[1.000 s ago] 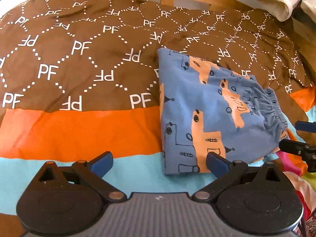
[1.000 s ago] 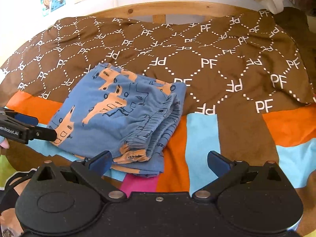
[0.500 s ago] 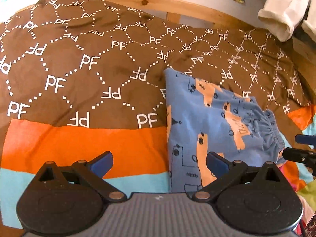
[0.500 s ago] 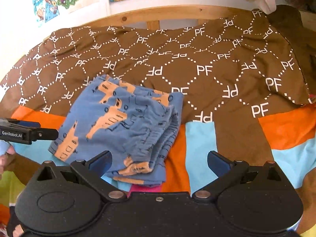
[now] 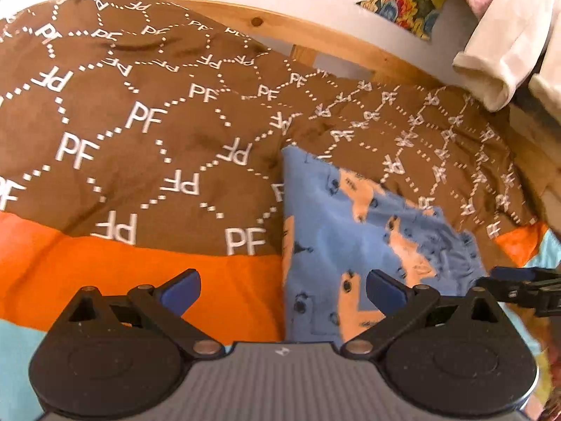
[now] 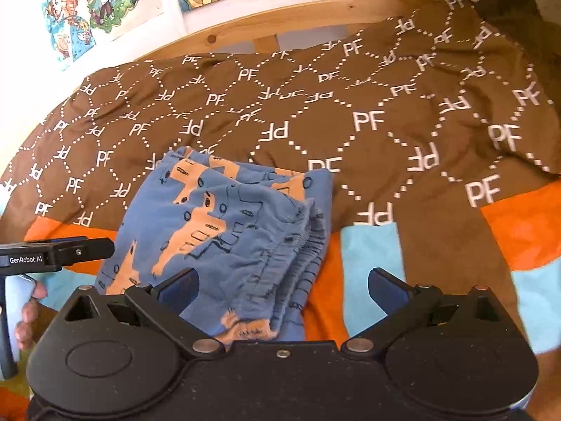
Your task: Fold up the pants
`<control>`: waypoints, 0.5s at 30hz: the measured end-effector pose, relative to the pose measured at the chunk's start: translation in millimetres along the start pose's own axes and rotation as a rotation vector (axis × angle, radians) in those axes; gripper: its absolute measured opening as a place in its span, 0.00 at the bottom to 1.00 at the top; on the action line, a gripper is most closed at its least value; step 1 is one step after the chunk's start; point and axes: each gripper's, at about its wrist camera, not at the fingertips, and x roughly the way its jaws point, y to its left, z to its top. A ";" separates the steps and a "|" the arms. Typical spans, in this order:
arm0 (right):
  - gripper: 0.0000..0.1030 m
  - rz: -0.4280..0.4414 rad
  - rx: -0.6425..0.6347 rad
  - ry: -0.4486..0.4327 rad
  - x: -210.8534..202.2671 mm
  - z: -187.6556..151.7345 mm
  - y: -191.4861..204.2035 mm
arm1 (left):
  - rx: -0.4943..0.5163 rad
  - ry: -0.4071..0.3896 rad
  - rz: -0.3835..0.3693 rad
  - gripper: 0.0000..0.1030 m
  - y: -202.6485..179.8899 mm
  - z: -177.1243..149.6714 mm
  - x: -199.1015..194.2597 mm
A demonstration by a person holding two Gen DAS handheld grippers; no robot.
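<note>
Pants (image 6: 224,231) lie folded into a compact stack on the bedspread (image 6: 385,161), waistband layers showing; left gripper (image 5: 282,286) and right gripper (image 6: 282,286) both spread wide, empty, just off the pants — folding looks done, nothing evidently left.

Blue pants (image 6: 238,231) with orange print; brown, white-lettered blanket (image 6: 350,112).

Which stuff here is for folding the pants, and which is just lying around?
For the job:
- blue pants, folded on the bed
- left gripper, open
- right gripper, open

Just lying about:
- brown PF blanket
- white cloth hanging nearby
- wall drawings
</note>
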 end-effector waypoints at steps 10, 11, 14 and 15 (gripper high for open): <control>0.99 0.241 -0.008 -0.074 37.6 24.3 -29.1 | -0.129 -0.037 -0.229 1.00 9.9 -1.7 14.4; 0.99 0.247 -0.017 -0.075 42.2 26.7 -31.9 | -0.119 -0.042 -0.236 1.00 8.8 -1.6 16.0; 0.99 0.239 -0.012 -0.056 57.8 34.2 -43.1 | -0.089 -0.027 -0.243 1.00 6.4 -2.5 23.8; 0.99 0.257 0.007 -0.043 63.2 35.6 -48.1 | -0.093 -0.015 -0.242 1.00 5.7 -3.9 26.1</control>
